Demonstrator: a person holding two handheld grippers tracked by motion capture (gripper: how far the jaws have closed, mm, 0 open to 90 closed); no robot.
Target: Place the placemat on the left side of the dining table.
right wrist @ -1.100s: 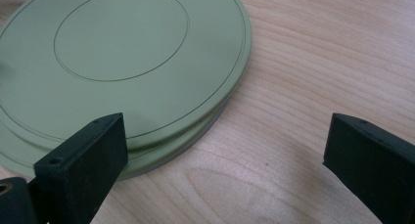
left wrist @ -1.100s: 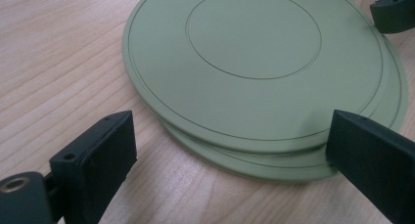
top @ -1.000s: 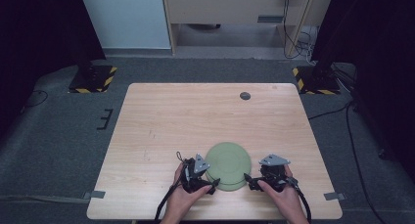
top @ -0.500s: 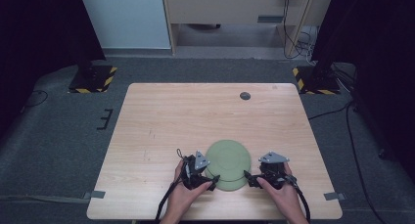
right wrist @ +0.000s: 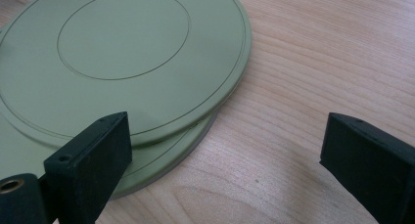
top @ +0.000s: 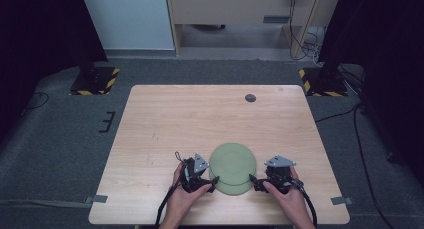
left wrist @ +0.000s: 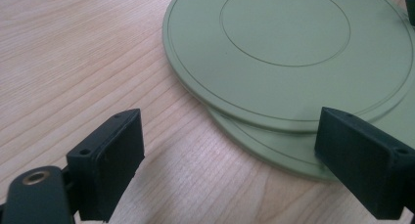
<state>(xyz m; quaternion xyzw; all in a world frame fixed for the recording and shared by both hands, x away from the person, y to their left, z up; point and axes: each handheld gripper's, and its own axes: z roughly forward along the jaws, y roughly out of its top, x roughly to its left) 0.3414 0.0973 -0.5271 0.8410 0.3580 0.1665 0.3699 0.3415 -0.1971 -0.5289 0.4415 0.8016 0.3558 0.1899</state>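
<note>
A: Where are the plates (top: 232,166)?
B: Stacked, top one shifted back, near the table (top: 165,124) front edge, between the left gripper (top: 212,182) and right gripper (top: 253,181); both fingers wide open, holding nothing

Two bare hands each grasp a black gripper: left gripper (top: 212,180), right gripper (top: 253,181). Each carries a grey three-cornered top plate, a trailing black cable, and blocky matte black jaws (small screw holes dot them).
</note>
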